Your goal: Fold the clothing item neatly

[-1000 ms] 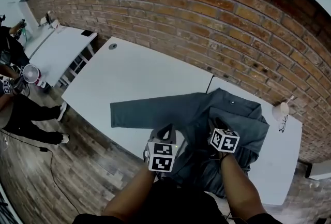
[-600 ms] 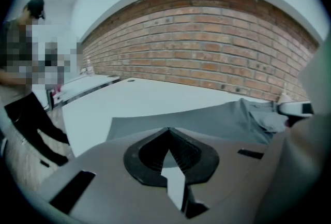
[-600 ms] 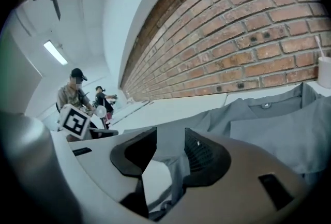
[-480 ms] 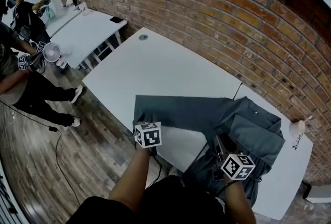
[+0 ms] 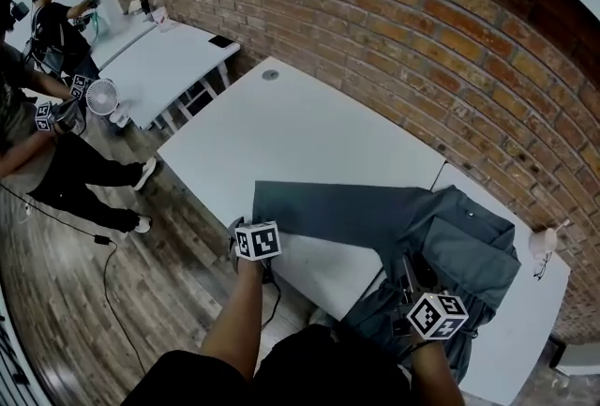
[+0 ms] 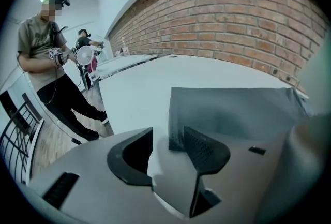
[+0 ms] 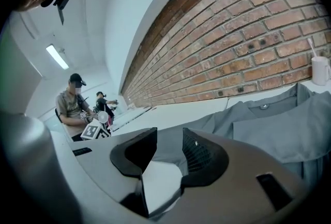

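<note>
grey shirt (image 5: 441,235) on white table (image 5: 281,132), one sleeve laid flat toward the left, left gripper (image 6: 168,134) at sleeve end, fingers just opened wide, gripping nothing, right gripper (image 7: 169,134) near bunched shirt body, fingers just opened partway, empty

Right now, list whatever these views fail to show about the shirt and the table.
Grey shirt hem: head view, partly behind the person's right forearm.
Shirt's second sleeve: seen in no view; fabric may cover it.
White mug: right gripper view, clipped by the picture's edge; contents unseen.
Dark item beside the mug: head view, too small to identify.
</note>
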`<action>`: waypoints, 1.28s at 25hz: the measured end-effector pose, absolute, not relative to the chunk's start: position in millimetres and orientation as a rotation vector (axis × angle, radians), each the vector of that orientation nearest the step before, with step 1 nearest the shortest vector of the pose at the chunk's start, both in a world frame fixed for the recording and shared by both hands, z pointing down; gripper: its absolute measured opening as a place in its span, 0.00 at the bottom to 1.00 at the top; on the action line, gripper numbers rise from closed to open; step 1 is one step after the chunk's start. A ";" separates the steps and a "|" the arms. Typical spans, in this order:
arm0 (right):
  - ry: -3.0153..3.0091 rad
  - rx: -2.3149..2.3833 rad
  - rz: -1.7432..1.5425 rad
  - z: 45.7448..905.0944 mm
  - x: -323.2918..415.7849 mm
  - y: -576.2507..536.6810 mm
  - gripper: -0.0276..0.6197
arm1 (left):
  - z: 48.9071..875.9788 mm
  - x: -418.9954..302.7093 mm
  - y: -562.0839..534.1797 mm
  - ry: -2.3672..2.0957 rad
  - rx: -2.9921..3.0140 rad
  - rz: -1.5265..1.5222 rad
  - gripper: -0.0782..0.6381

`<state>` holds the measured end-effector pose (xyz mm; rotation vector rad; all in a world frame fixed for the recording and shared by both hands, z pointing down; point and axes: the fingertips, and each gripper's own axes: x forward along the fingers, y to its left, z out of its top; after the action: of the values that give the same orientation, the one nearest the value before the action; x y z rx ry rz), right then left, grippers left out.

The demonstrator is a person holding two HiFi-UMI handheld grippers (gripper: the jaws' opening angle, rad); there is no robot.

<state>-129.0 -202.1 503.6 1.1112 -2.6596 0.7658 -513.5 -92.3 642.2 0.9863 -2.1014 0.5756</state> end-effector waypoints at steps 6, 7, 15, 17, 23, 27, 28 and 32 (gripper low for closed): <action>-2.655 1.113 0.767 502.0 -131.0 -203.7 0.28 | 644.9 -496.3 -104.8 -2.032 0.954 0.756 0.13; -2.654 1.112 0.764 502.2 -129.9 -202.6 0.28 | 643.6 -494.2 -104.8 -2.041 0.955 0.770 0.13; -2.613 1.150 0.708 502.7 -112.2 -200.3 0.15 | 564.6 -461.5 -150.5 -2.203 1.162 0.659 0.12; -2.600 1.149 0.656 502.8 -104.7 -195.1 0.05 | 540.8 -436.7 -171.9 -2.217 1.260 0.629 0.12; -2.586 1.261 0.635 491.0 -49.7 -191.4 0.05 | 495.1 -329.7 -237.0 -2.161 1.574 0.592 0.12; -2.531 1.374 0.671 494.3 3.2 -185.5 0.05 | 485.8 -238.0 -267.8 -2.054 1.795 0.636 0.12; -2.517 1.396 0.676 495.4 15.3 -184.5 0.05 | 484.4 -215.6 -274.1 -2.026 1.840 0.646 0.12; -2.456 1.512 0.702 497.1 65.9 -181.8 0.05 | 480.9 -122.6 -294.9 -1.900 2.025 0.707 0.12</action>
<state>65.9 -181.8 497.1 1.5124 -2.4556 0.7015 -122.6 -294.9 480.9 2.0254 -1.9005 0.7067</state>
